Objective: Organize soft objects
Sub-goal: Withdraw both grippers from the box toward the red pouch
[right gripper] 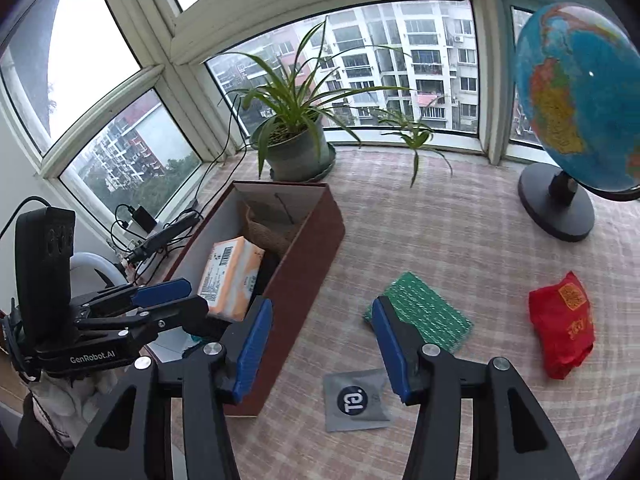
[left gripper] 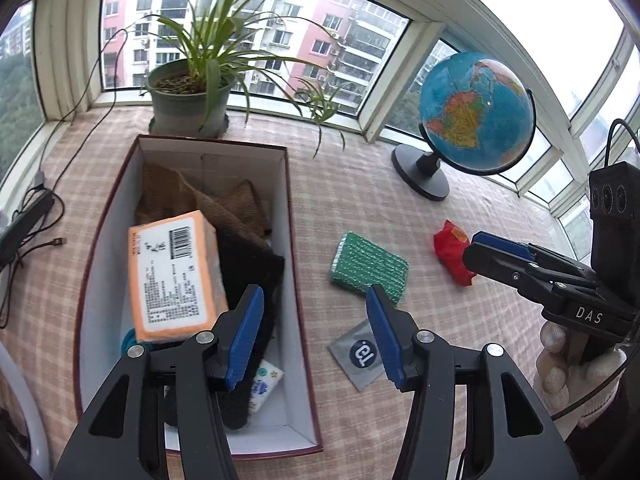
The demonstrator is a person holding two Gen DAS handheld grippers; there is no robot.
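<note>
An open maroon box (left gripper: 294,240) (right gripper: 308,272) holds an orange tissue pack (left gripper: 172,272) (right gripper: 232,276), brown and black cloths (left gripper: 244,256) and a small white pack (left gripper: 266,382). To its right on the checked cloth lie a green sponge (left gripper: 368,266) (right gripper: 424,312), a red soft packet (left gripper: 452,250) (right gripper: 560,324) and a flat grey sachet (left gripper: 360,354) (right gripper: 354,400). My left gripper (left gripper: 315,300) (right gripper: 196,296) hovers over the box's right wall, open and empty. My right gripper (right gripper: 320,312) (left gripper: 472,250) is open above the sachet, nothing between its fingers.
A potted plant (left gripper: 188,96) (right gripper: 296,148) stands behind the box by the window. A globe (left gripper: 476,112) (right gripper: 580,100) on a round base sits at the back right. A power strip with cables (left gripper: 24,224) lies left of the box. Gloved hands (left gripper: 568,368) hold both grippers.
</note>
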